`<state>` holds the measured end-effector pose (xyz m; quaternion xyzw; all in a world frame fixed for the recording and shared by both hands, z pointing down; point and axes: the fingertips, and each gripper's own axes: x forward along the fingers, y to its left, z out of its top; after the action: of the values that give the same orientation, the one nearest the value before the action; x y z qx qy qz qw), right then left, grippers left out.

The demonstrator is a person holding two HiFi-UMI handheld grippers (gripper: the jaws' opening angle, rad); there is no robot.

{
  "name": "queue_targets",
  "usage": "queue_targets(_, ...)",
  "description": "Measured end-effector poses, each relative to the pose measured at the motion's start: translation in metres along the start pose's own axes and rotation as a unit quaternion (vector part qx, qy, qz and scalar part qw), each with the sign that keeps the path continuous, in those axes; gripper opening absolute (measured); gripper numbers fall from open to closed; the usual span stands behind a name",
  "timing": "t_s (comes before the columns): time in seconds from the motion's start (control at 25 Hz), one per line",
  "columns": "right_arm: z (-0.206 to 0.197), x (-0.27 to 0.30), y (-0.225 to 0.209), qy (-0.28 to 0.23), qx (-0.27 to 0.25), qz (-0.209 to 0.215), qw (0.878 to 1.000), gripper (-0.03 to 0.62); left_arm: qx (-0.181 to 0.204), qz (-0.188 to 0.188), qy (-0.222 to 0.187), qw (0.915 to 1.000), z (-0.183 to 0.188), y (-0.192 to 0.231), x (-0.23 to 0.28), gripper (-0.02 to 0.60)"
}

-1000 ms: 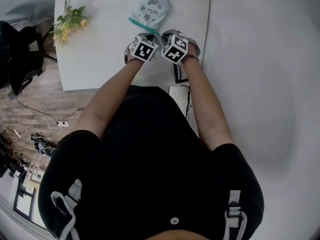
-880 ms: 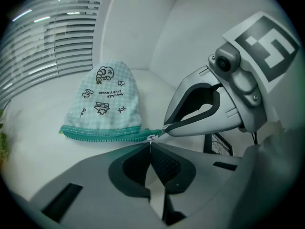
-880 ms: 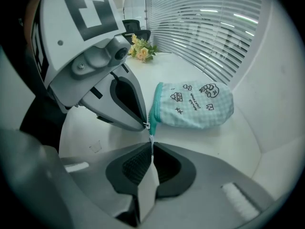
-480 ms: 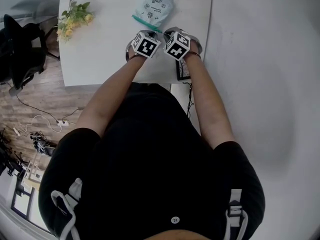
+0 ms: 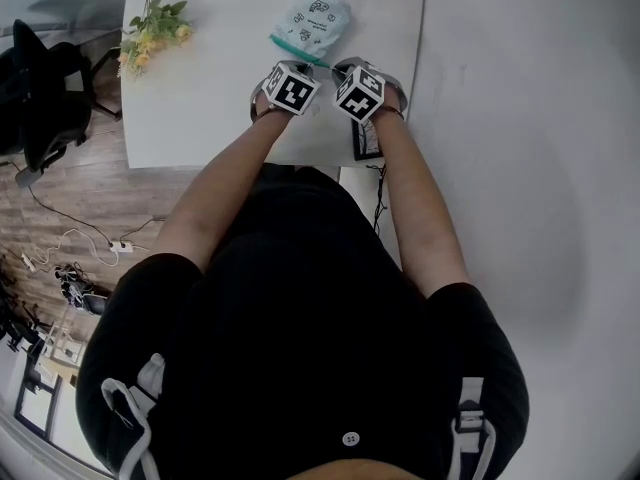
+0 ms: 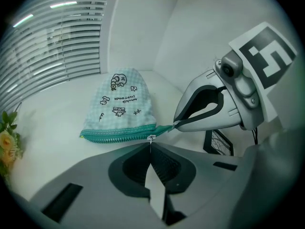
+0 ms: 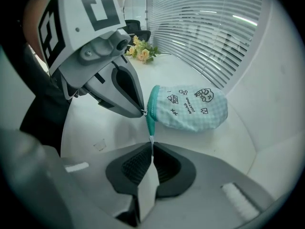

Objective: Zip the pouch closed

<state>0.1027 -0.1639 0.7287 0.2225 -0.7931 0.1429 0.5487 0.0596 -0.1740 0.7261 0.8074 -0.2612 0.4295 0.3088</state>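
Now my left fingers (image 6: 135, 166) pinch the pull (image 6: 151, 137); my right fingers (image 7: 165, 166) clamp the pouch (image 6: 121, 106) end on the worktop (image 5: 220, 48).

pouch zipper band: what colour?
Teal zipper band on a pale mint checked pouch; left gripper view shows it best.

A white tabletop (image 5: 200, 108) carries 3 things. A pale blue checked pouch (image 5: 315, 23) lies toward 12 o'clock, its green zip edge facing 6 o'clock. A spray of yellow flowers (image 5: 150, 38) lies at the 10 o'clock corner. A small dark-framed picture (image 5: 366, 140) sits at the 5 o'clock edge.
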Motion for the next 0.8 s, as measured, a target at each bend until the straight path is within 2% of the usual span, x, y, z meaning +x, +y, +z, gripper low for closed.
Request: queue_targets(0.8, -0.015, -0.003, -0.02, 0.015, 0.015, -0.038, 0.999, 0.023, -0.041, 0.019, -0.017, 0.9988, 0.003, 0.027, -0.006, 0.008)
